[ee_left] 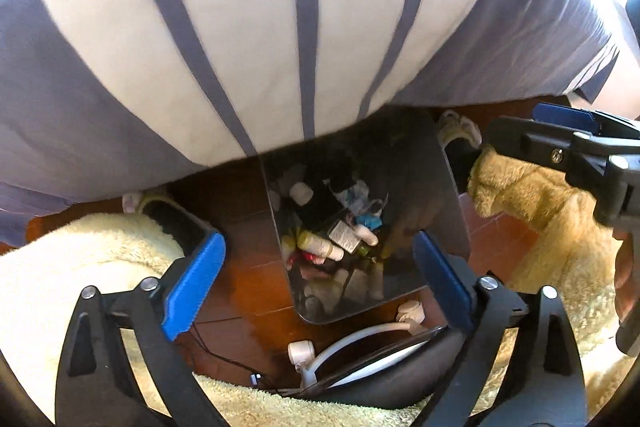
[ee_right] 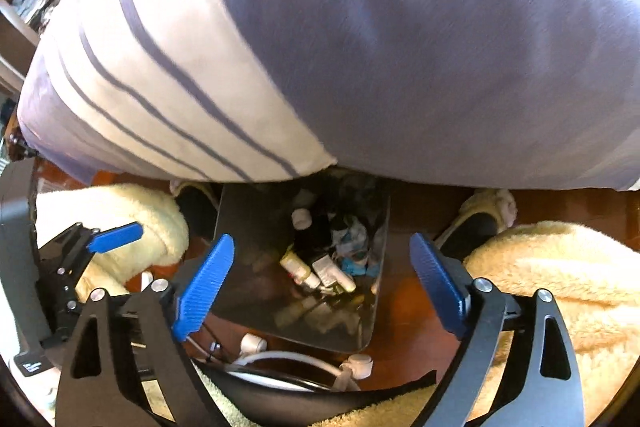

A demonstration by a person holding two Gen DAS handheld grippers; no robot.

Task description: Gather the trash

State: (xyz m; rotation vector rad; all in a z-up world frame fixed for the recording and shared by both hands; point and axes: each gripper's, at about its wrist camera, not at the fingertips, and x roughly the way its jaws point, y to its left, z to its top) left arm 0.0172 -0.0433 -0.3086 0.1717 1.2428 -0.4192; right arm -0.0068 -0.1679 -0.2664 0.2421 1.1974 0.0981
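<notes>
A dark translucent trash bin point(ee_left: 440, 195) stands on the wooden floor, also in the right wrist view point(ee_right: 248, 227). It holds small bottles point(ee_left: 320, 247), tubes and crumpled wrappers point(ee_right: 352, 235). My left gripper point(ee_left: 320, 267) is open and empty above the bin, blue pads spread wide. My right gripper point(ee_right: 322, 267) is also open and empty above the bin. The right gripper shows at the right edge of the left wrist view point(ee_left: 560, 143); the left gripper shows at the left of the right wrist view point(ee_right: 116, 235).
A large striped white and purple cloth point(ee_left: 280, 27) fills the upper half of both views and overhangs the bin. Fluffy cream fabric point(ee_left: 60, 259) lies on both sides, with slippers point(ee_right: 484, 215) beside the bin. A chair base with white castors point(ee_left: 304, 351) is at the bottom.
</notes>
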